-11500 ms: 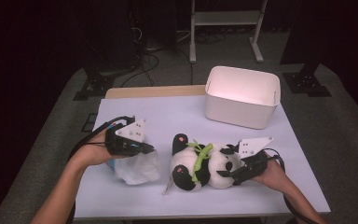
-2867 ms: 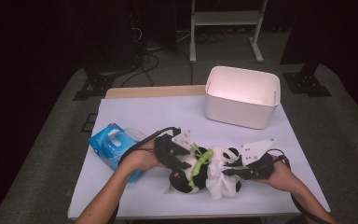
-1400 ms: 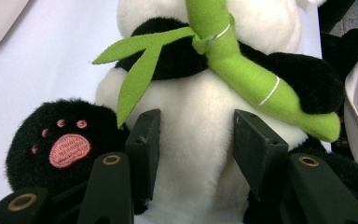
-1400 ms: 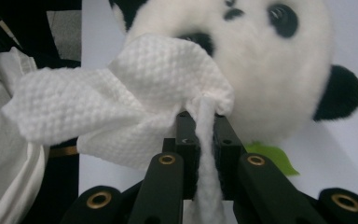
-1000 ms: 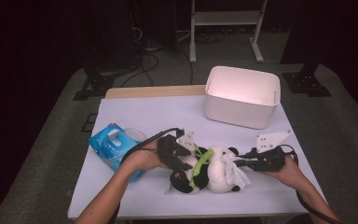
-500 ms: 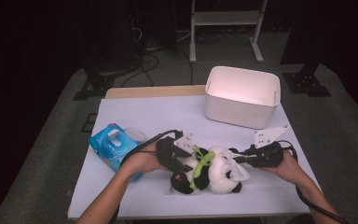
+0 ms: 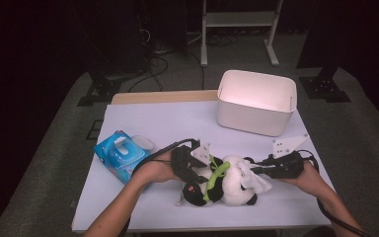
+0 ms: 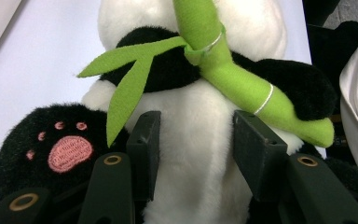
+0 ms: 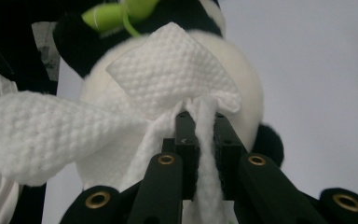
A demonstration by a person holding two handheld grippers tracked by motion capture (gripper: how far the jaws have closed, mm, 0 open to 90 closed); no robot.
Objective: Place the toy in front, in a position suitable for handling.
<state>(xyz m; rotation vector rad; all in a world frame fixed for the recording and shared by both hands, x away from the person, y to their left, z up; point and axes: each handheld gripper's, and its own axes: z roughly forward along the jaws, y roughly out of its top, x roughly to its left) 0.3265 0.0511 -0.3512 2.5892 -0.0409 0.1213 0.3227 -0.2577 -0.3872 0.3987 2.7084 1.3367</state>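
High view: I am working at the near edge of the table (image 7: 143, 123). My left tongs (image 7: 193, 173) are clamping the panda plush (image 7: 222, 186), which is lying on its side between my hands. My right tongs (image 7: 259, 171) are holding a white wipe (image 7: 253, 178) against the plush's white body. The blue wipes pack (image 7: 121, 155) is sitting to the left, well apart; the white bin (image 7: 256, 101) is standing at the far right.

Left gripper view: the left tongs (image 8: 196, 149) are pressing on both sides of the plush's white belly (image 8: 196, 154), partly spread by its bulk. The green bamboo piece (image 8: 235, 84) is lying across the chest, a black paw (image 8: 51, 149) at the left.

Right gripper view: the right tongs (image 9: 200, 135) are pinched tight on a bunched fold of the wipe (image 9: 168, 79), the rest draping over the plush (image 9: 247, 88).

Risks, in my judgement: the soft belly may be squirming out of the left grip under rubbing pressure; the wipe, held by one narrow fold, may be tearing or slipping free; the loose end may be snagging on the bamboo.
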